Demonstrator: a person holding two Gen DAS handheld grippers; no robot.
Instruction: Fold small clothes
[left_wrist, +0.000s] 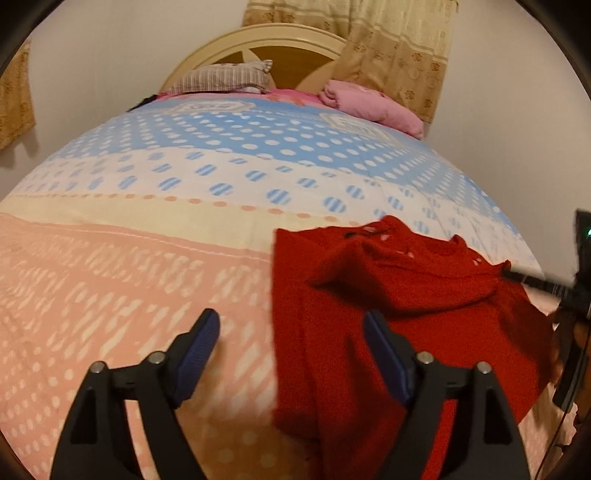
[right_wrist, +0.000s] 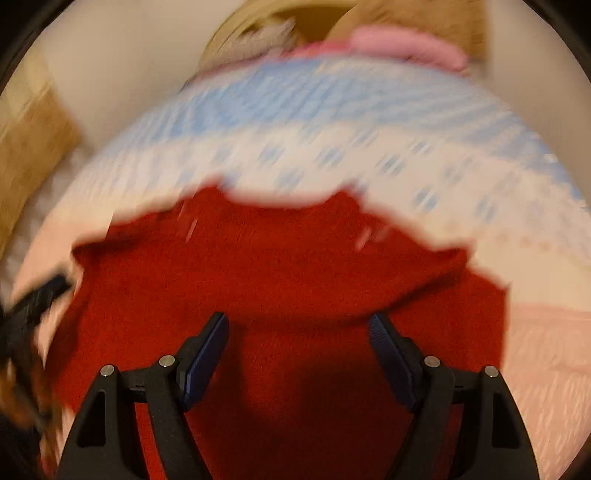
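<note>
Fingers of both grippers spread (nothing held) above red garment.

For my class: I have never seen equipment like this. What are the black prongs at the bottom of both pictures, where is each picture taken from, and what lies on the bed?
No robot here: a person holds a two-fingered claw in each hand, each with its own camera looking along the fingers. One picture is from the left claw, the other, blurred, from the right claw. Both are open and hold nothing. A crumpled red garment lies on the bedspread; pillows sit by the headboard.
</note>
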